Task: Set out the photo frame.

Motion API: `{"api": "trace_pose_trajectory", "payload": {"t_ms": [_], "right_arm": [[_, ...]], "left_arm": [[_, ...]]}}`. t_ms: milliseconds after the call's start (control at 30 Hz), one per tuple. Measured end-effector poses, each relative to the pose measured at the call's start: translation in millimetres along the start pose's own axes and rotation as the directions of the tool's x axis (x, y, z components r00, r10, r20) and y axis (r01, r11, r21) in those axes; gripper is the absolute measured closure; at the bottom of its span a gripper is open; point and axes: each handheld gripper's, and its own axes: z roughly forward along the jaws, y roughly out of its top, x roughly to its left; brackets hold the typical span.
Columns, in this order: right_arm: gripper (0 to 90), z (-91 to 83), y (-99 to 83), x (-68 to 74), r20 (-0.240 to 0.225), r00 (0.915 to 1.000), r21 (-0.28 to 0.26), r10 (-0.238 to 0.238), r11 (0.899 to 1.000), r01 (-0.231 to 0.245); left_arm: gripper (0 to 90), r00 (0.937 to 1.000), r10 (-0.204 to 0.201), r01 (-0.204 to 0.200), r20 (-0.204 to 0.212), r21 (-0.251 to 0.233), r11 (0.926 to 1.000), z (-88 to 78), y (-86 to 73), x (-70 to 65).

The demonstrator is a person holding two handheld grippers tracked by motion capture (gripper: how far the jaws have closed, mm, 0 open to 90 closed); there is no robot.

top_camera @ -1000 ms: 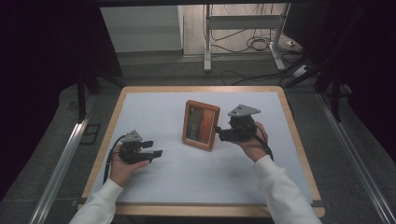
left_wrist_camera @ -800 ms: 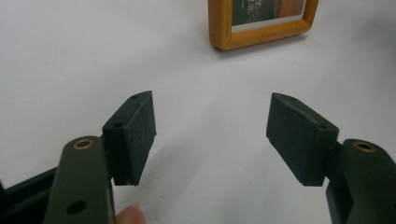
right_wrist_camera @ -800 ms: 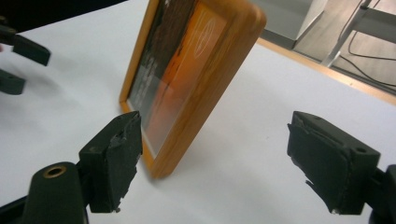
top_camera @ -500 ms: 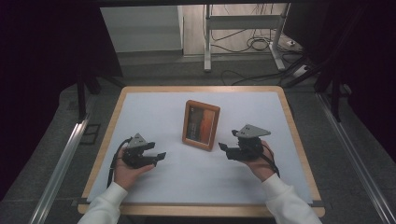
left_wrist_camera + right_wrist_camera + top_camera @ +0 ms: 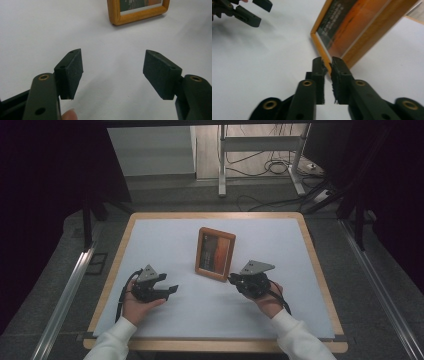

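The right gripper (image 5: 234, 279) sat just off the near right corner of the picture frame (image 5: 216, 253); in the right gripper view we saw its jaws drawn almost together with a thin slit between the pads, nothing clamped, their tips lined up with the frame's (image 5: 359, 30) wooden corner, though we could not tell whether they touched it. The left gripper (image 5: 172, 289) lay low over the sheet, well apart from the frame on its near left, jaws spread wide with bare white surface between them in the left gripper view. The frame stood near the middle of the table (image 5: 315, 250), tilted back, its orange and dark print facing the person. We noted a white sheet (image 5: 160, 240) covering the tabletop inside a light wood border. Beyond the table were a grey floor (image 5: 165, 195), loose black cables (image 5: 270, 167) around the legs of a metal stand (image 5: 222, 165), and dark curtains (image 5: 45, 195) at both sides.
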Motion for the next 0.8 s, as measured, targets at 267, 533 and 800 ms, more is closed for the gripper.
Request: {"api": "trace_pose_trajectory", "payload": {"t_ms": [267, 533, 800], "right_arm": [[89.4, 18.4, 6.3, 14.5, -0.027, 0.9988, 0.033, -0.042, 0.999, 0.043], [89.4, 43.8, 11.6, 22.9, -0.024, 0.9976, 0.070, -0.065, 0.995, 0.067], [89.5, 60.2, 7.6, 12.7, 0.003, 0.9993, 0.107, -0.036, 0.994, 0.036]], "left_arm": [[32.0, 0.9999, 0.012, -0.012, 0.005, 0.000, 0.9999, 0.0, 0.0, -1.5], [32.0, 0.9998, 0.015, -0.015, 0.008, 0.000, 0.9999, -0.9, -1.0, -0.8], [31.9, 0.9998, 0.014, -0.014, 0.014, 0.006, 0.9999, -0.1, -2.0, -0.4]]}}
